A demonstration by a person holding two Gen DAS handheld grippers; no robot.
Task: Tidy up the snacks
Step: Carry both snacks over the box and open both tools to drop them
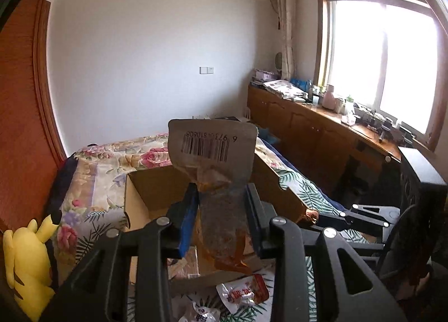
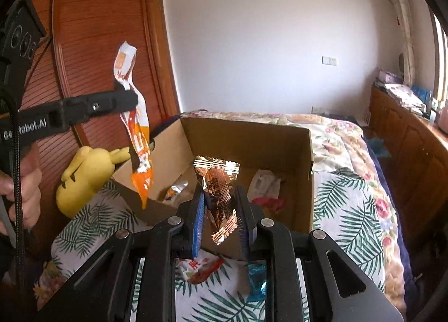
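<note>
— Where do your cameras look from?
— Each rides on my tongs, angled down, close above the cardboard box [image 1: 156,190] on the bed [image 2: 350,196].
— What's shared?
— Box, bed, far wall.

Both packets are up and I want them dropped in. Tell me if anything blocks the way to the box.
Nothing visible does. The cardboard box is open-topped, holding only a few packets. The orange packet hangs over its left corner; the copper packet is before its near wall.

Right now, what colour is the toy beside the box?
Yellow toy, with dark marks; clearest in the right wrist view.
</note>
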